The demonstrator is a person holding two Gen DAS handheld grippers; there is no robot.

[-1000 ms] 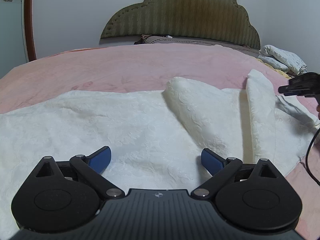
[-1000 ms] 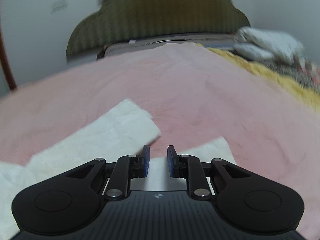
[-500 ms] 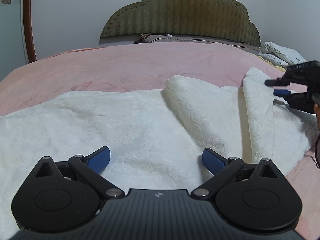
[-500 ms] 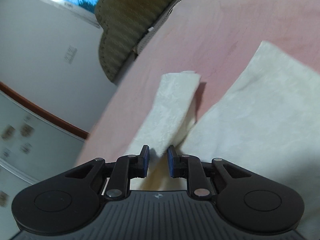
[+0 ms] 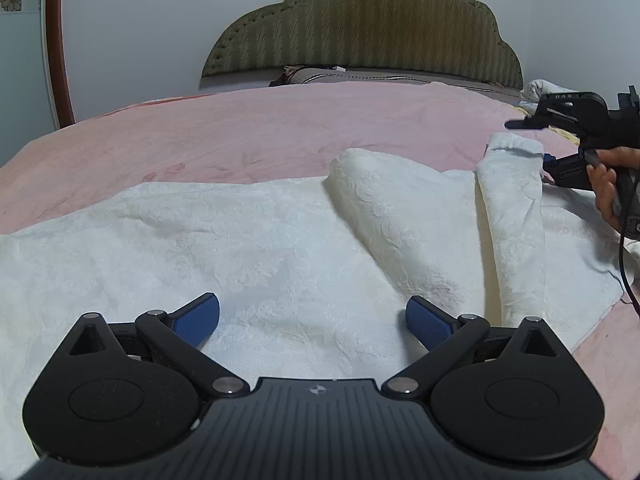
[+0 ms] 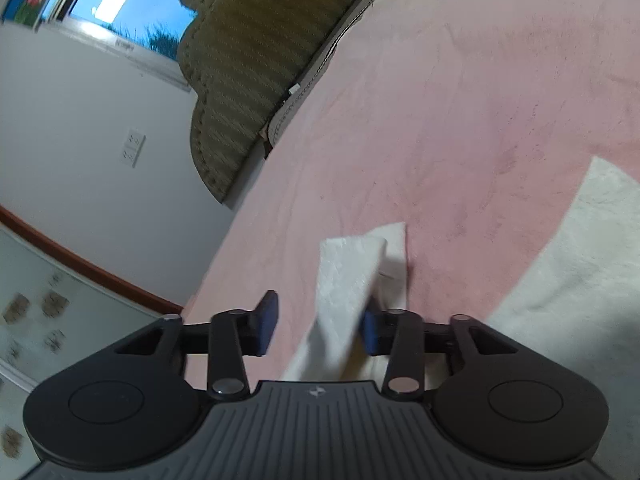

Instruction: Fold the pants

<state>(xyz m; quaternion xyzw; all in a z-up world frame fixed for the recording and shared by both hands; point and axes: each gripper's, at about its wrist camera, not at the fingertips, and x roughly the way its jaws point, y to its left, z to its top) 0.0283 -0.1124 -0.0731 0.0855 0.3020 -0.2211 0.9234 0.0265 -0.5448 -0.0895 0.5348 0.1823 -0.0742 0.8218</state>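
White textured pants point(image 5: 248, 248) lie spread across the pink bedspread point(image 5: 240, 132). One leg end point(image 5: 512, 184) stands raised at the right. My left gripper point(image 5: 312, 320) is open and empty, low over the near part of the pants. My right gripper point(image 6: 316, 326) is tilted and open, with the raised leg end point(image 6: 352, 272) between its jaws, against the right pad; it also shows in the left wrist view point(image 5: 548, 142), held by a hand. More of the pants point(image 6: 580, 272) lies at the right.
A padded olive headboard point(image 5: 360, 28) and pillows point(image 5: 360, 76) stand at the far end of the bed. A folded patterned quilt point(image 5: 540, 90) lies far right. A wooden door frame point(image 5: 56, 40) is on the left wall.
My right gripper has opened from nearly shut and now straddles the raised leg end. My left gripper has stayed still and open.
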